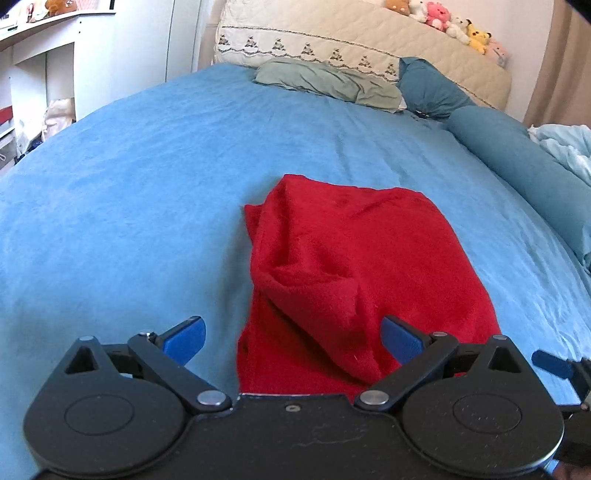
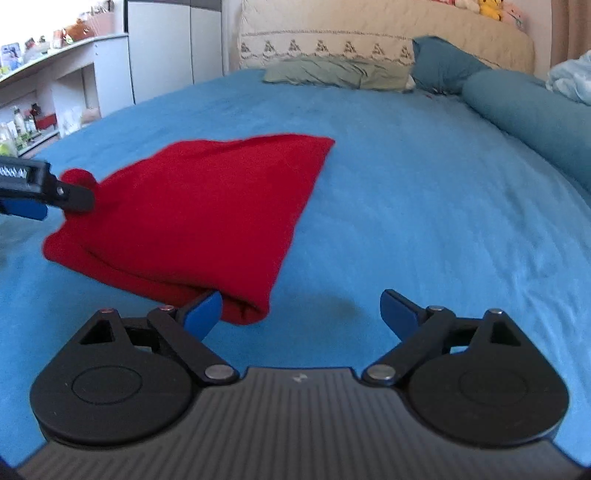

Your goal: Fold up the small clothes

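Observation:
A small red garment (image 1: pixel 354 266) lies folded over on the blue bedsheet (image 1: pixel 129 177). My left gripper (image 1: pixel 291 339) is open, with its blue fingers on either side of the garment's near edge, which reaches between them. In the right wrist view the garment (image 2: pixel 199 218) lies left of centre. My right gripper (image 2: pixel 301 314) is open over the sheet (image 2: pixel 424 206), its left finger (image 2: pixel 203 314) against the garment's near right corner. The left gripper's fingertips (image 2: pixel 70 197) show at the garment's left edge.
A green pillow (image 1: pixel 328 79), a teal pillow (image 1: pixel 428 86) and a teal bolster (image 1: pixel 517 158) lie at the head and right side of the bed. A quilted headboard (image 1: pixel 362 37) carries plush toys (image 1: pixel 454 26). White shelves (image 1: pixel 40 74) stand to the left. A light blue blanket (image 1: pixel 565 147) is at right.

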The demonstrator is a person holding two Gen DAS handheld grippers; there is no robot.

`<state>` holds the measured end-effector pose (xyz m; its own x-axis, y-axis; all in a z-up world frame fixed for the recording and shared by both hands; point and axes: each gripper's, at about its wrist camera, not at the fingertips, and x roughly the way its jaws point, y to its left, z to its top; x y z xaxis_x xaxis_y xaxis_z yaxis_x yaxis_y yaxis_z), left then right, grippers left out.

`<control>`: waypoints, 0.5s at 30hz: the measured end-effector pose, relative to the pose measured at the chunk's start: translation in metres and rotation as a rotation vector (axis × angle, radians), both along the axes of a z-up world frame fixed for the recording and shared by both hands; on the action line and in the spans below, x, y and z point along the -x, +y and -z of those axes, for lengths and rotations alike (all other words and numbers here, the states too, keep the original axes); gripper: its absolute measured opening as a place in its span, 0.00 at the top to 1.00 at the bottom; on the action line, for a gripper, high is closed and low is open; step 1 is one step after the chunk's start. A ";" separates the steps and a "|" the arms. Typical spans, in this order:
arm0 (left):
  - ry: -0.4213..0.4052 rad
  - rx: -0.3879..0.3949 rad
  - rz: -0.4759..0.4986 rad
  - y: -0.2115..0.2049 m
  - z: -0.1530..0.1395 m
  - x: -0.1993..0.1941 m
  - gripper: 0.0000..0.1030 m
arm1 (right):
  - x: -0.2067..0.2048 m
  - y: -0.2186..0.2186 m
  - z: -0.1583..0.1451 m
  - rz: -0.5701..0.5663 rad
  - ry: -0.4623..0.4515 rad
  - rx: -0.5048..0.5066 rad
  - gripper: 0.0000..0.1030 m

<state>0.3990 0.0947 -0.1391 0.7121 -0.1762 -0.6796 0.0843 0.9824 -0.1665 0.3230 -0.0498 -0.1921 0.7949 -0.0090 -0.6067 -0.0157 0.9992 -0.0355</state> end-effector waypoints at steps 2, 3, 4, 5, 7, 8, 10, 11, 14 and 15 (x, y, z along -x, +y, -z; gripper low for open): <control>0.003 -0.002 -0.013 0.001 0.002 -0.005 0.01 | -0.002 -0.003 0.003 0.005 0.001 0.004 0.00; 0.001 -0.008 -0.017 0.004 0.003 -0.008 0.01 | -0.003 -0.005 0.000 0.019 -0.014 0.009 0.00; -0.002 -0.023 -0.024 0.007 0.004 -0.010 0.01 | -0.005 -0.006 -0.003 0.051 -0.032 0.018 0.00; 0.002 -0.044 -0.037 0.011 0.006 -0.012 0.01 | -0.005 -0.009 -0.006 0.089 -0.046 0.018 0.00; 0.049 -0.060 -0.044 0.023 0.015 -0.016 0.00 | -0.004 -0.023 -0.011 0.149 -0.050 -0.011 0.00; 0.079 -0.078 -0.049 0.028 0.021 -0.015 0.00 | -0.005 -0.027 -0.010 0.145 -0.034 -0.022 0.00; 0.094 -0.102 -0.032 0.039 0.032 -0.007 0.00 | -0.004 -0.028 -0.002 0.117 -0.010 0.011 0.00; 0.080 -0.100 -0.030 0.042 0.033 -0.002 0.00 | -0.002 -0.027 0.002 0.103 -0.006 0.025 0.00; 0.090 -0.119 -0.037 0.041 0.031 0.003 0.00 | 0.001 -0.028 0.010 0.101 0.002 0.021 0.00; 0.093 -0.128 -0.035 0.040 0.032 0.004 0.00 | 0.004 -0.029 0.011 0.101 0.001 0.016 0.00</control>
<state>0.3949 0.1343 -0.1707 0.6492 -0.0603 -0.7582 0.0401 0.9982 -0.0451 0.3190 -0.0787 -0.2032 0.7886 -0.0988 -0.6069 0.0849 0.9950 -0.0517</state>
